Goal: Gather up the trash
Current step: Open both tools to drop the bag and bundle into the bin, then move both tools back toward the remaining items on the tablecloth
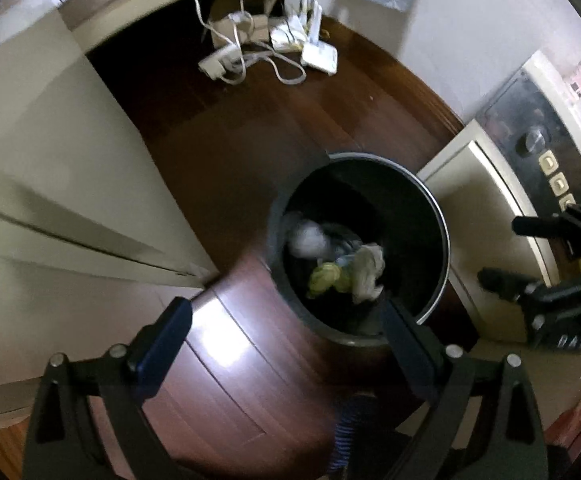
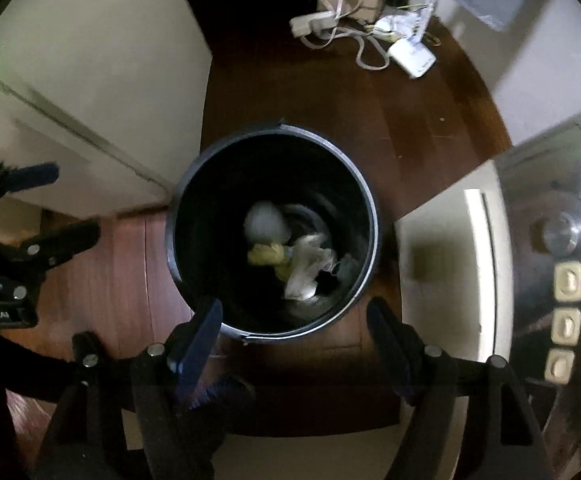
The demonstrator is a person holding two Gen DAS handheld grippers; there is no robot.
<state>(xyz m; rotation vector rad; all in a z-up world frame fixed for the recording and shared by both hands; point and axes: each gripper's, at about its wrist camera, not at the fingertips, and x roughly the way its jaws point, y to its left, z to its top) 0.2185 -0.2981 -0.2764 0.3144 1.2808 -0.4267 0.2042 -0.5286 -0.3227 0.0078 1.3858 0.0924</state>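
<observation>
Trash lay at the bottom of a round black bin with a metal rim (image 2: 364,204): a crumpled white paper wad (image 2: 265,222), a yellow-green crumpled wrapper (image 2: 265,257) beside it, and a clear-white crinkled plastic piece (image 2: 308,268) touching the wrapper. Bin stood on dark reddish wooden floor (image 2: 310,92), between a cream cabinet wall (image 2: 102,80) and a white appliance with a dark control panel (image 2: 546,240). Both grippers pointed steeply down over the bin. Left gripper (image 1: 286,340) had its jaws spread wide, nothing between them, right finger over the bin's near rim. Right gripper (image 2: 294,334) jaws also stood well apart and empty, hanging over the bin's near edge. White power strip with tangled white cables (image 2: 318,22) and a flat white router box (image 2: 412,58) sat on the floor, well apart from the bin. Images were motion-blurred.
</observation>
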